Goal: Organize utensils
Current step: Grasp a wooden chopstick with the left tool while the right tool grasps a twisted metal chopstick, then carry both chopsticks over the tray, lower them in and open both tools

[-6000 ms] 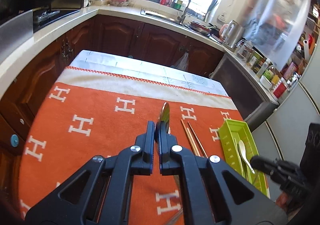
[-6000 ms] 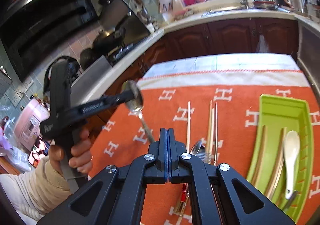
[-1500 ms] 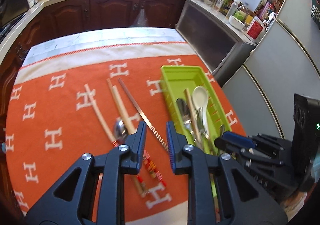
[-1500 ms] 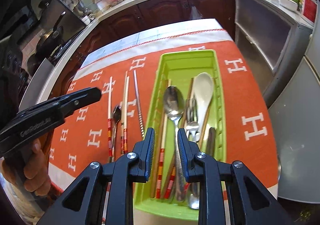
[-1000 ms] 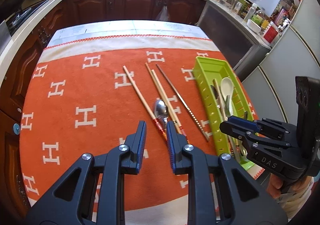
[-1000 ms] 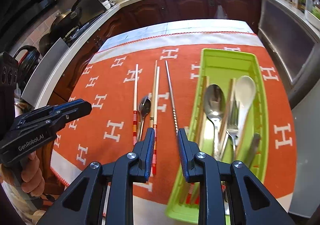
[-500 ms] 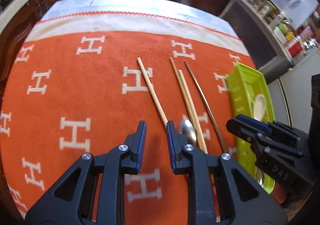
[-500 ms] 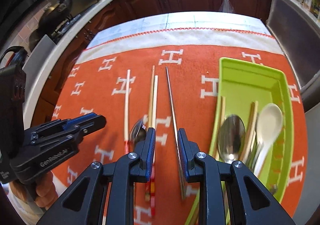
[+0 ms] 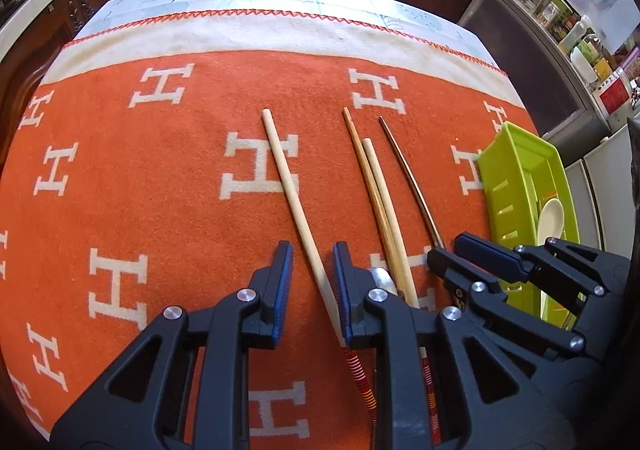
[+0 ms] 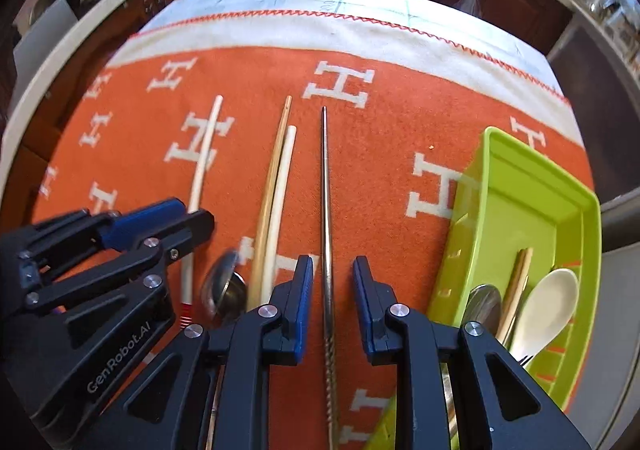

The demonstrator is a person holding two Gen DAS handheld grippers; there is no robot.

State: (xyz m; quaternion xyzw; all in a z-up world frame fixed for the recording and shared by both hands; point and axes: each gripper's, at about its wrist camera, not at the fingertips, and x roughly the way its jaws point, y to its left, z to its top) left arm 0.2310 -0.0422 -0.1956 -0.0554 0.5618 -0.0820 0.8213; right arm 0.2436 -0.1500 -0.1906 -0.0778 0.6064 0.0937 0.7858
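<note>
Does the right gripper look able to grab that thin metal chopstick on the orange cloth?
Probably yes. The right gripper is open, its jaws standing either side of the metal chopstick, which lies alone on the cloth with nothing over it.

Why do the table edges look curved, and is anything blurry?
Left wrist view: the fisheye lens bows the blanket edges; the chopsticks are sharp. Right wrist view: same bowing, with motion blur on the green tray and the spoon on the blanket.
</note>
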